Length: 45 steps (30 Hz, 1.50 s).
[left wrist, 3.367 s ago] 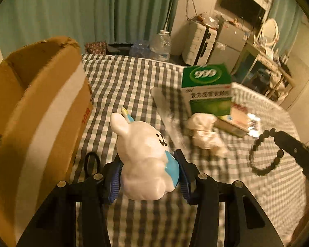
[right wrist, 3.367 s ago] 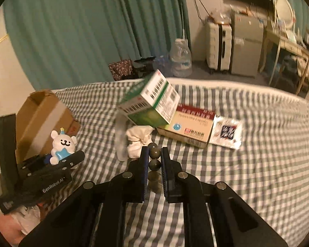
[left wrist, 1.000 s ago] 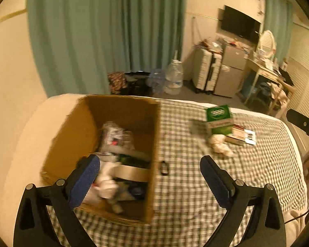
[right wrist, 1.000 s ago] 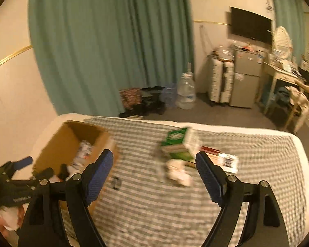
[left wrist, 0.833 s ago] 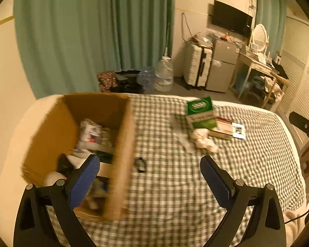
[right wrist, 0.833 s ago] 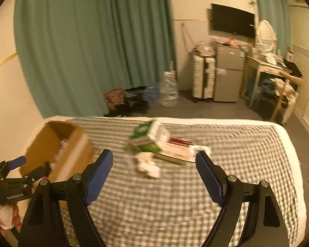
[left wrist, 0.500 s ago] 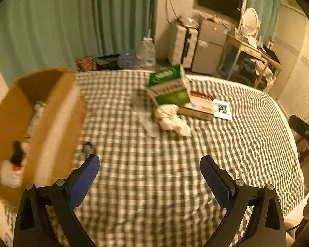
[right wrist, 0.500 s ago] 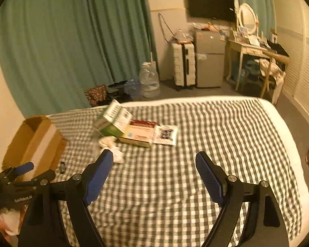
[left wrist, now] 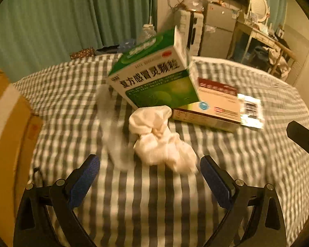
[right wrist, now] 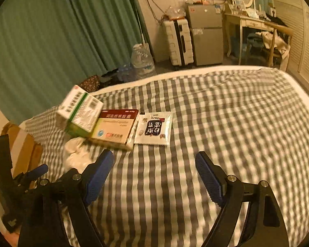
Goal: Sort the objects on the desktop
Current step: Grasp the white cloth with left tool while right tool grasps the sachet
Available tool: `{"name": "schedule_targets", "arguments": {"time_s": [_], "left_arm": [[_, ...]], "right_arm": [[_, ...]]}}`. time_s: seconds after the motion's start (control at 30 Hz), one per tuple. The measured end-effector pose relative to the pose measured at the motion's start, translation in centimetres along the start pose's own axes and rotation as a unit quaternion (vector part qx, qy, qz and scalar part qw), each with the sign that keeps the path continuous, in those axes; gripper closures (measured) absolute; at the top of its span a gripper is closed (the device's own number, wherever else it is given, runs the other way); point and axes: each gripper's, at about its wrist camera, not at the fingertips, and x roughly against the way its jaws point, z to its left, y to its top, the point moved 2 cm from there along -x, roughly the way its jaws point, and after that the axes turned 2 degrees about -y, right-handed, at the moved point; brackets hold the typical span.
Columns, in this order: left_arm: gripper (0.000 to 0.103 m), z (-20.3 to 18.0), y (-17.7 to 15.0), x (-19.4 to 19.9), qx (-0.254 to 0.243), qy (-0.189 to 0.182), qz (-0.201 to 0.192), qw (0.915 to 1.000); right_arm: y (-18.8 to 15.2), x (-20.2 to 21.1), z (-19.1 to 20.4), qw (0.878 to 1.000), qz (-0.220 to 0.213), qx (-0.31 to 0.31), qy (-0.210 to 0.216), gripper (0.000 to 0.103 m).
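A bed covered by a grey-and-white checked sheet (right wrist: 226, 123) is seen from both wrist cameras, and the objects to be sorted are carried on it. A brown cardboard box (left wrist: 8, 127), banded with pale tape, is stood at the left edge of the bed; its inside is not shown. Toward the far edge, left of the middle, a green-and-white medicine box (left wrist: 154, 72) is propped at a tilt, its lower end resting on a flat red-and-cream medicine box (left wrist: 214, 107), which is laid on the sheet. A white sachet with a dark label (right wrist: 154, 128) is laid flat just beside the flat box, touching its right side. A crumpled white cloth (left wrist: 158, 135) is bunched on the sheet just in front of the green box and against the near left corner of the flat box. A pale, see-through item (left wrist: 113, 127) is stretched along the sheet just left of the cloth; it is too blurred to be named. A small black object (left wrist: 38, 175) is glimpsed beside the cardboard box and cannot be identified. The left gripper (left wrist: 149, 177) is held above the sheet with its blue pads (left wrist: 83, 179) set wide apart, nothing between them, the cloth lying just beyond. The right gripper (right wrist: 154, 175) is likewise held with its jaws wide apart over bare sheet, nothing being clamped, near the flat box and sachet.
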Motion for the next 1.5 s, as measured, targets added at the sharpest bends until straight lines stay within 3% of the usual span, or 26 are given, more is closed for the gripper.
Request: {"name": "schedule_targets", "arguments": {"time_s": [0.17,0.3,0.4,0.53,0.57,0.6,0.63,0.67,0.8,1.17,1.37,1.5], "left_arm": [[0.003,0.3,0.6,-3.6,0.010,-0.004,0.003,0.9999],[0.003,-0.4,1.0,-4.5,-0.030,0.019,-0.025,0.9991],[0.011,-1.1,1.2,-4.9,-0.039,0.014,-0.045,0.9982],[0.061,-1.8,1.2,-4.6,-0.039,-0.020,-0.045,0.9980],[0.070,-2.0,1.1,-4.3,-0.046,-0.023,-0.042,0.9978],[0.077,-2.0,1.0,-4.1,-0.049,-0.023,-0.041,0.9977],[0.081,-2.0,0.9,-3.9,-0.052,-0.024,-0.039,0.9976],[0.083,-1.9,0.6,-3.6,-0.052,-0.029,-0.035,0.9976],[0.088,-0.3,-0.3,-1.6,-0.034,-0.055,-0.022,0.9977],[0.088,2.4,-2.0,6.2,-0.002,-0.074,-0.013,0.9971],[0.088,3.6,-2.4,12.2,-0.011,-0.068,-0.036,0.9970],[0.088,5.1,-1.7,16.6,-0.011,-0.060,-0.064,0.9961]], "right_arm": [[1.1,-5.3,0.0,1.000,0.027,-0.012,0.005,0.022],[1.3,-8.8,-0.7,0.998,0.049,-0.025,-0.003,0.024],[1.3,-9.7,-0.9,0.999,0.037,-0.010,-0.014,0.027],[1.0,-9.7,0.1,0.997,0.020,0.044,-0.065,0.054],[0.9,-9.5,0.1,0.997,0.016,0.048,-0.065,0.066],[0.9,-9.2,0.0,0.997,0.015,0.048,-0.065,0.074],[0.8,-9.0,0.0,0.997,0.013,0.046,-0.062,0.093],[0.8,-8.4,-0.2,0.998,0.010,0.037,-0.051,0.100],[0.9,-6.5,-0.4,1.000,0.009,0.013,-0.020,0.100],[-1.5,1.3,0.3,1.000,0.011,-0.010,0.021,0.100],[-2.6,6.5,4.3,0.999,0.000,0.021,0.040,0.100],[-2.8,10.9,8.6,0.996,-0.014,0.041,0.077,0.100]]}}
